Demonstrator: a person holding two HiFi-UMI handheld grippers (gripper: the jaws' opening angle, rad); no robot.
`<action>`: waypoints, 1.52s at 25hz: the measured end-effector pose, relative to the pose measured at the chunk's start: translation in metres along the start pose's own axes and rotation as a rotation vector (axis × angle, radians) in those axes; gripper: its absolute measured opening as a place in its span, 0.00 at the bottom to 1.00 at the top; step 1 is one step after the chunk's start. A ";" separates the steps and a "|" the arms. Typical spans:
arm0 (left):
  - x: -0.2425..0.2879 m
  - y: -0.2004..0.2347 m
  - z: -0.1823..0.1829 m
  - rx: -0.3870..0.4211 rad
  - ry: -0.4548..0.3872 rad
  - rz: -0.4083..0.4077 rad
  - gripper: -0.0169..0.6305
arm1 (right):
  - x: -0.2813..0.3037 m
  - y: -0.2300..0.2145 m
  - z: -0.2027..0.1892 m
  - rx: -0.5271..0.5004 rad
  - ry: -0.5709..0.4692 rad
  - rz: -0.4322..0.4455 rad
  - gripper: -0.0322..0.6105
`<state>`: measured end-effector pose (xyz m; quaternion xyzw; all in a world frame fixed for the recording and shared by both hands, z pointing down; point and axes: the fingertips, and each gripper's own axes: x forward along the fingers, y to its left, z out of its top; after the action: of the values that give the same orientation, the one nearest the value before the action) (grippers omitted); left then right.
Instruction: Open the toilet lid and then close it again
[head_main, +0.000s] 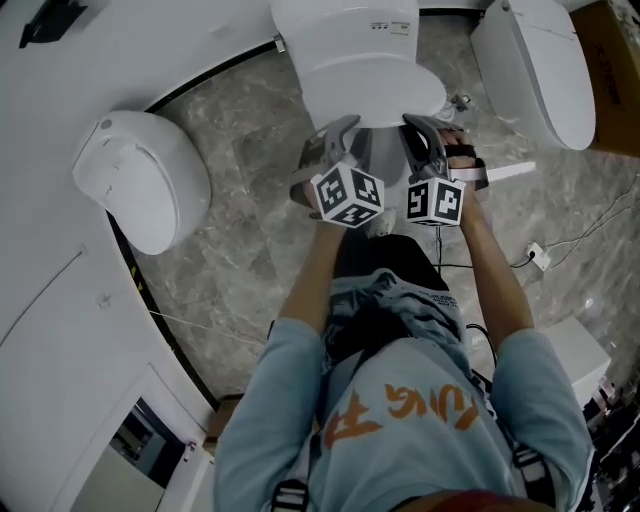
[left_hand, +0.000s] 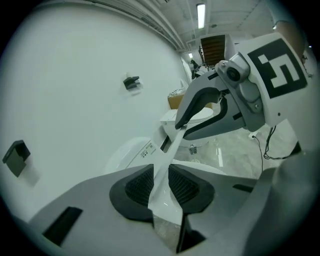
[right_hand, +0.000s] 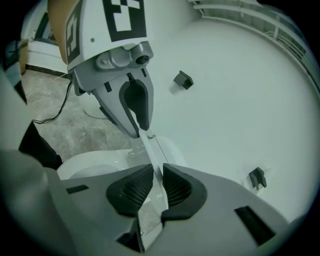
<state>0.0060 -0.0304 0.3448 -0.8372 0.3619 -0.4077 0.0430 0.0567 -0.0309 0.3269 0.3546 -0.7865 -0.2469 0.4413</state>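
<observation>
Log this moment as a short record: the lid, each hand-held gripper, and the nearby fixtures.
toilet lid: white, front edge held at two spots, appears raised off the seat
left hand-held gripper: shut on the lid's edge
right hand-held gripper: shut on the lid's edge, beside the left one
neighbouring toilets: one at left, one at right, lids down
floor: grey marbled tile

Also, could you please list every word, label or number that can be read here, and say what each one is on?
No text here can be read.
Sticker on the toilet: rows of small print, too small to read.
The same sticker in the left gripper view: blurred.
Person's shirt: large orange characters, not legible from this angle.
</observation>
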 end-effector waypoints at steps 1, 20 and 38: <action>0.001 0.005 0.004 0.013 0.001 -0.003 0.20 | 0.003 -0.007 0.001 0.006 0.004 -0.005 0.17; 0.079 0.166 0.053 0.112 -0.074 -0.086 0.13 | 0.135 -0.145 0.030 0.074 0.025 -0.093 0.20; 0.166 0.253 0.053 0.154 -0.050 -0.132 0.12 | 0.253 -0.202 0.026 0.009 0.168 0.058 0.21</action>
<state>-0.0333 -0.3339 0.3247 -0.8633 0.2724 -0.4154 0.0892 0.0116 -0.3514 0.3036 0.3530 -0.7576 -0.1999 0.5113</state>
